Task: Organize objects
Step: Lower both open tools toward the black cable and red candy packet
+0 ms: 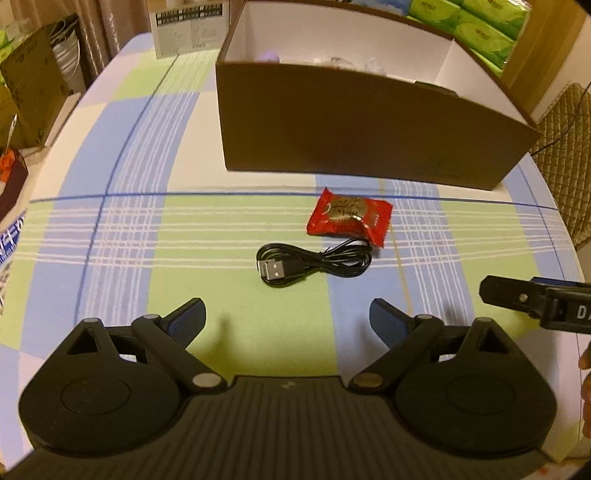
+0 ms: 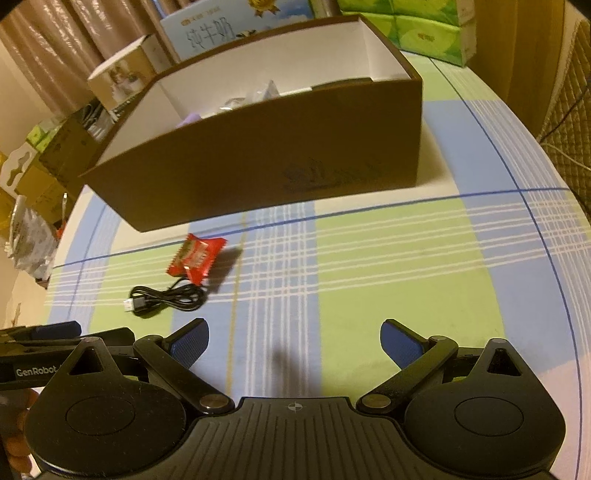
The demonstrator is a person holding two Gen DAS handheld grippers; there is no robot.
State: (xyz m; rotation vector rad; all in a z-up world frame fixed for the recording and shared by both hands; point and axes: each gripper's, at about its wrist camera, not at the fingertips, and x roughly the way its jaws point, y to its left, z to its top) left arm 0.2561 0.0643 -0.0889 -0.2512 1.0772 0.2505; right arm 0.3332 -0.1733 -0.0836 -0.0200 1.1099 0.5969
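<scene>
A red snack packet (image 1: 349, 215) lies on the checked tablecloth just in front of a brown cardboard box (image 1: 369, 125). A coiled black USB cable (image 1: 312, 264) lies just nearer than the packet. My left gripper (image 1: 290, 319) is open and empty, a short way in front of the cable. The right wrist view shows the packet (image 2: 197, 258), the cable (image 2: 168, 301) and the box (image 2: 258, 162) at the left. My right gripper (image 2: 295, 339) is open and empty over bare cloth, to the right of both. Items lie inside the box, mostly hidden.
The right gripper's side (image 1: 535, 306) shows at the left wrist view's right edge. Green tissue packs (image 1: 476, 26) stand behind the box. Cardboard boxes (image 2: 48, 162) and bags are stacked off the table's left edge. A quilted chair back (image 1: 565, 155) is at the right.
</scene>
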